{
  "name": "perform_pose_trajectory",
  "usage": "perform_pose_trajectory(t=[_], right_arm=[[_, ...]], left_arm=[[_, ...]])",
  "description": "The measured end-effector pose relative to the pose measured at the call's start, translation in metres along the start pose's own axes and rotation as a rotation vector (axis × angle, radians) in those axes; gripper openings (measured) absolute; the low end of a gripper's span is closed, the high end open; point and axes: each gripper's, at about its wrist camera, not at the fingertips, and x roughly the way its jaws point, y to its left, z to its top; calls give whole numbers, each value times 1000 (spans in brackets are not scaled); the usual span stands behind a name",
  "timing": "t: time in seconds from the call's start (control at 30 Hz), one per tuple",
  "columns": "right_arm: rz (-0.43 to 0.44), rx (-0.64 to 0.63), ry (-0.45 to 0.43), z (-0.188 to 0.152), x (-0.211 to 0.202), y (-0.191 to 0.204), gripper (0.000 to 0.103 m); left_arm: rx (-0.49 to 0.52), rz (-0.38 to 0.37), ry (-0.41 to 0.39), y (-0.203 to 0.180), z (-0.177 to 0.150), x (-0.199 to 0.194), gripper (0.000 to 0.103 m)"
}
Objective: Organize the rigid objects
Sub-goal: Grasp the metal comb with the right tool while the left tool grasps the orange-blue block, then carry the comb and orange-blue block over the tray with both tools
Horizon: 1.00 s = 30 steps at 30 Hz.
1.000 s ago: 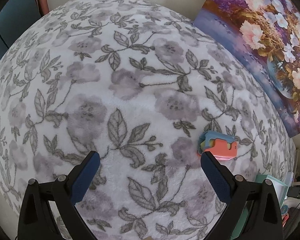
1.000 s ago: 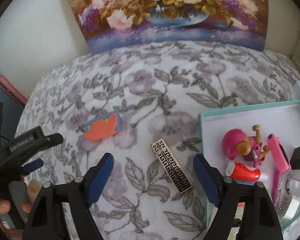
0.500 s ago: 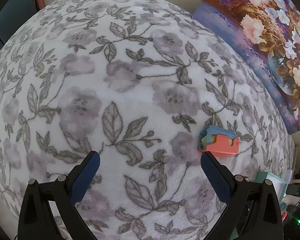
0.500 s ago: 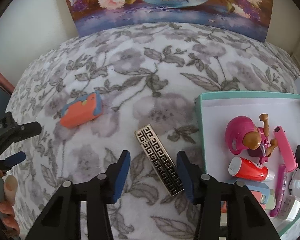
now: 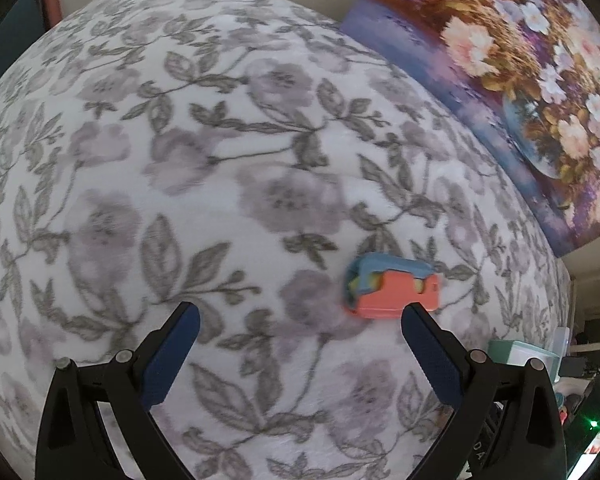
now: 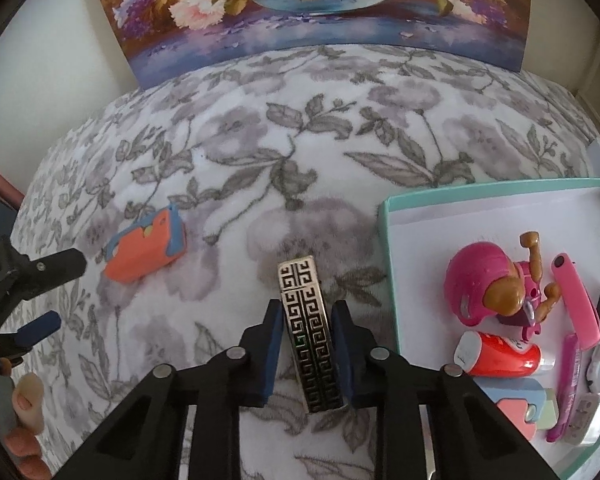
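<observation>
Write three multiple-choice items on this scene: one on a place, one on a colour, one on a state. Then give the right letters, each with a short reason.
1. Where does the pink-helmeted toy figure lie?
A. in the teal-rimmed box
B. on the floral blanket
C. against the flower painting

2. What colour is the main face of the small toy lying left of the patterned bar?
A. green
B. orange
C. black

3. How do the right tongs stand?
A. wide open over bare blanket
B. shut with nothing between them
C. shut on the patterned bar

Answers:
1 A, the figure sits inside the box beside a red tube.
2 B, its broad side is orange with a blue edge.
3 C, both blue pads press the bar's long sides.
</observation>
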Motion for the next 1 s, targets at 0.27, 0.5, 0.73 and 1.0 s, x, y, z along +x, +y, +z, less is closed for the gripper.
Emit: perform_pose_trajectory(t=[0.27, 0.5, 0.73, 1.0], right_arm=[[27, 22, -18, 10, 4, -1, 23], [63, 37, -23, 18, 7, -5, 23], [78, 39, -28, 21, 8, -5, 23], [75, 35, -27, 20, 7, -5, 23]], left_arm=[[72, -5, -8, -33, -4, 14, 101], [61, -4, -27, -42, 1, 32, 101], [117, 22, -67, -59, -1, 37, 101], [165, 58, -105, -64, -3, 36, 73]])
